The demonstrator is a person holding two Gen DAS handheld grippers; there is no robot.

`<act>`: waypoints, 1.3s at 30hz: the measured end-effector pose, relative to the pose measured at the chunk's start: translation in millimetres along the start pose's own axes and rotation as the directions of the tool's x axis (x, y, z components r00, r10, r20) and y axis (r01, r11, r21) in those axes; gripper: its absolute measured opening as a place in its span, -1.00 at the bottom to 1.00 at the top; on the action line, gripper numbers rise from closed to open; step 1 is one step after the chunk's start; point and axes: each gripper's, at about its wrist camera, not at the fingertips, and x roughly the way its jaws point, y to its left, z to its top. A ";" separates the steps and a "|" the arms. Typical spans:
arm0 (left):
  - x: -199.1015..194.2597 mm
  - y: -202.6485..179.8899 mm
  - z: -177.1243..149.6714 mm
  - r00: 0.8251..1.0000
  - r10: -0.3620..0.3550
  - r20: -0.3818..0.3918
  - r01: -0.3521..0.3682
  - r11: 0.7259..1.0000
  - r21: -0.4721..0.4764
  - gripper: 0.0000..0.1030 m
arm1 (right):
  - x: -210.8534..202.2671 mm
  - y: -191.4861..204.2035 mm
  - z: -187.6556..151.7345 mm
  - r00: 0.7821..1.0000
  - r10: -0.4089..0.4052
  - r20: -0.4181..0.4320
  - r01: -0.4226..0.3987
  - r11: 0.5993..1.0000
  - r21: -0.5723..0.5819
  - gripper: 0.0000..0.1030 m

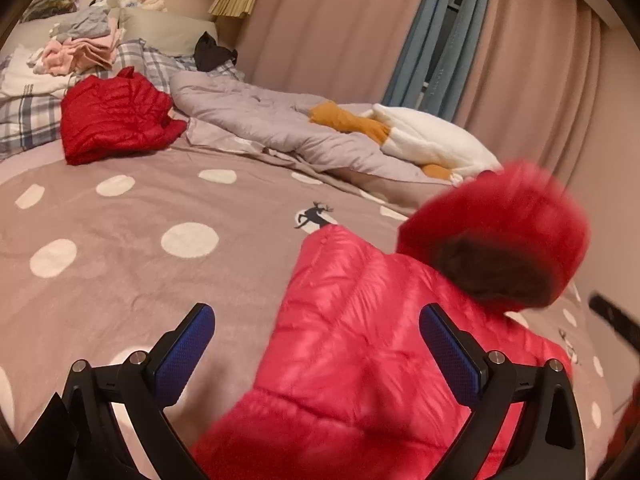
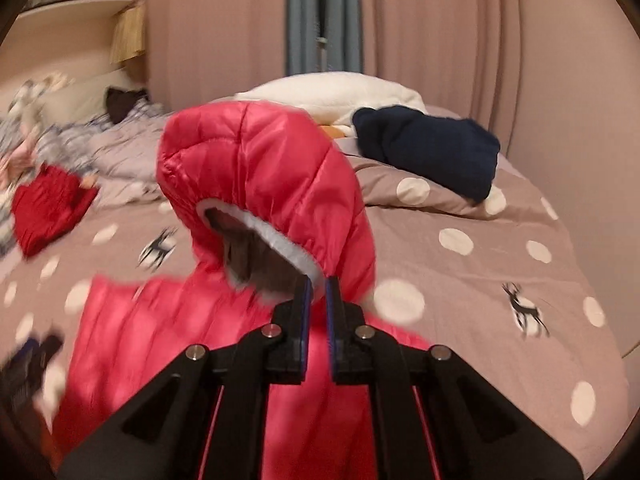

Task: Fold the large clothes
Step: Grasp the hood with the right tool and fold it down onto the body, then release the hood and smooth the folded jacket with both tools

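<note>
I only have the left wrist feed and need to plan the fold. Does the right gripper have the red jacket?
Observer: Yes, the right gripper is shut on the red jacket at the hood's rim.
Operator: What's beyond the hood?
Observer: A dark navy garment on the dotted bedcover.
Operator: Hood lining colour?
Observer: The white trim edges its opening.
</note>
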 end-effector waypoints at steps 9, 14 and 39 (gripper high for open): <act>-2.2 -0.8 -4.8 0.981 -0.168 -0.094 0.159 0.982 -0.099 0.96 | -57.0 -28.9 -72.5 0.997 0.000 -0.080 0.014 0.985 0.172 0.56; 8.9 -8.1 0.1 0.972 -0.208 -0.111 0.193 0.972 -0.132 0.96 | -44.6 -26.0 -64.6 0.993 0.099 -0.070 -0.075 0.956 0.285 0.65; 17.1 -23.8 -20.7 0.856 -0.423 -0.298 0.396 0.906 -0.150 0.93 | 0.9 13.0 -83.8 0.977 0.176 -0.116 -0.148 0.965 0.215 -0.81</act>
